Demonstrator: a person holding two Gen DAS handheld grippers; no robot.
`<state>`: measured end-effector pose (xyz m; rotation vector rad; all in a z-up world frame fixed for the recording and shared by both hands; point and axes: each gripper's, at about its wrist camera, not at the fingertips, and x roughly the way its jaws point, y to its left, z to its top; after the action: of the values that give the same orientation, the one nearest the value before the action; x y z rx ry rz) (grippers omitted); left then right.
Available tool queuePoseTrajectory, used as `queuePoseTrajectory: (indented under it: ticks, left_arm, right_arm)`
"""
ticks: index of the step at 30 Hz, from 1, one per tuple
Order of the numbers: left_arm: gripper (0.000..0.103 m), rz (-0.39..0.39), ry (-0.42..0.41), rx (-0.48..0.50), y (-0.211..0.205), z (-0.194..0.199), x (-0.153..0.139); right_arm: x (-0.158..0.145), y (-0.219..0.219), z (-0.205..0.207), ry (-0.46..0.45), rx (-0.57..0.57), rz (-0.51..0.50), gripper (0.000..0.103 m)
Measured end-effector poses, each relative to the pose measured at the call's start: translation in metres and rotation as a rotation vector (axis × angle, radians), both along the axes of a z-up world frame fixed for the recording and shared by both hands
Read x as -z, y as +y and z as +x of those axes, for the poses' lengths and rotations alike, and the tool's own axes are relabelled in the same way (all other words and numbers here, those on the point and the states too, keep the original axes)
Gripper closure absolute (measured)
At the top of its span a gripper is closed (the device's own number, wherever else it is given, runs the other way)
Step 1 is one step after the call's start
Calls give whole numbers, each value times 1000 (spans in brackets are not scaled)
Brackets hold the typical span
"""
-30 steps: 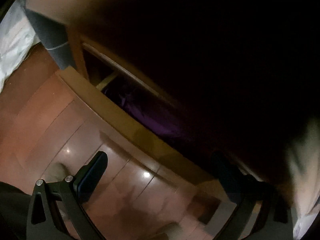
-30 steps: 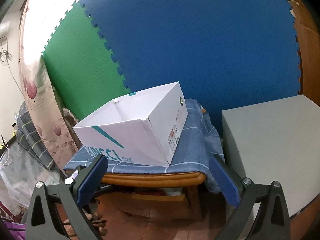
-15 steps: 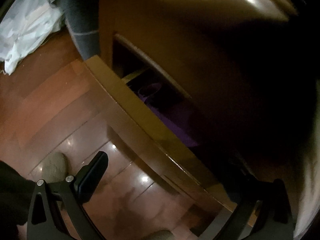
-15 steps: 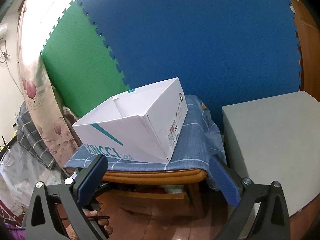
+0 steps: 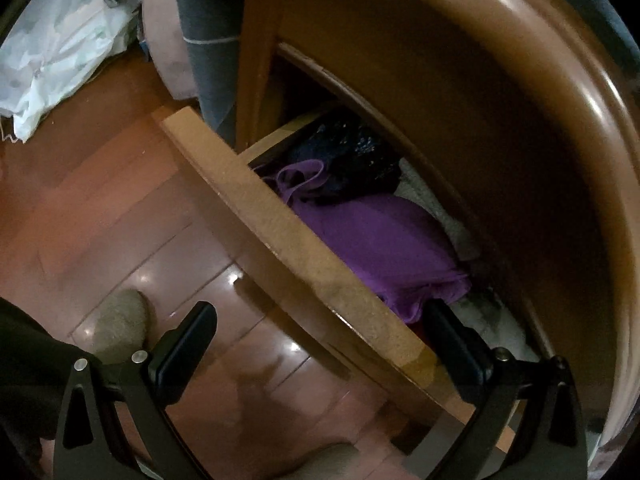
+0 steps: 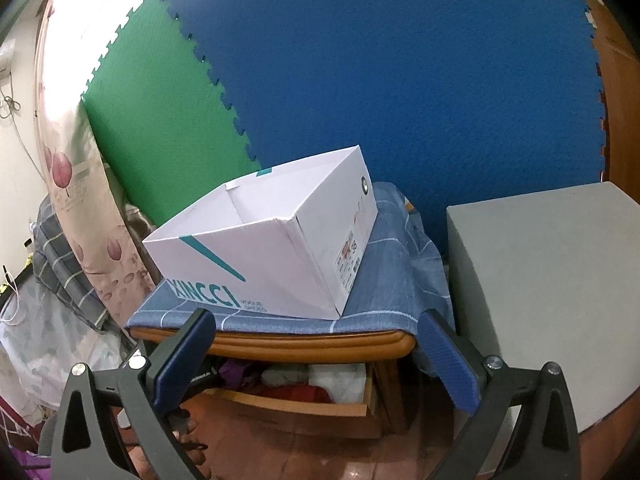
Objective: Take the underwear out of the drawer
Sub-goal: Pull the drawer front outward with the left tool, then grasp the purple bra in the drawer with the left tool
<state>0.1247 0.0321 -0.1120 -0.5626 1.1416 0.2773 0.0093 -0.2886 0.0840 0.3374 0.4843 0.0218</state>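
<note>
The wooden drawer point(image 5: 304, 276) stands pulled out under the table top. Inside it lie a purple garment point(image 5: 372, 240), a dark sparkly garment point(image 5: 352, 160) and some white fabric point(image 5: 440, 212). My left gripper point(image 5: 320, 344) is open and hangs above the drawer's front panel, one finger over the floor, the other point(image 5: 452, 344) over the drawer by the purple garment, holding nothing. In the right wrist view the same drawer point(image 6: 296, 404) shows red, white and purple clothes. My right gripper point(image 6: 316, 356) is open and empty, well back from it.
A white open box point(image 6: 272, 248) sits on a blue cloth point(image 6: 392, 276) on the wooden table. A grey cabinet point(image 6: 540, 300) stands to its right. Blue and green foam mats cover the wall. A person's slippered foot point(image 5: 120, 324) rests on the wood floor.
My left gripper has swung up over the drawer, so its contents now show clearly. The right view has shifted so the open drawer appears under the table. Both grippers stay open.
</note>
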Motion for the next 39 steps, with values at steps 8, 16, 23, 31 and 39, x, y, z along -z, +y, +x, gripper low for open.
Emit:
queuePoseTrajectory:
  ticks: [8,16,23,31,39]
  left_arm:
    - [0,2,23,31,1,-15,-6]
    - [0,-1,54,64,13,-33,-4]
    - [0,-7,73,77,20,-46,-4]
    - [0,-22,97,99,24,-59,-5]
    - [4,102,43,216,21,-66,-30]
  right_arm:
    - [2,11,-2,4,-12,-49,0]
    - [4,16,-6,11,-5,-83,0]
    - [6,17,-9,10,11,-98,0]
    - [6,19,-13,8,15,-116,0]
    - [4,16,-18,3,43,-101,0]
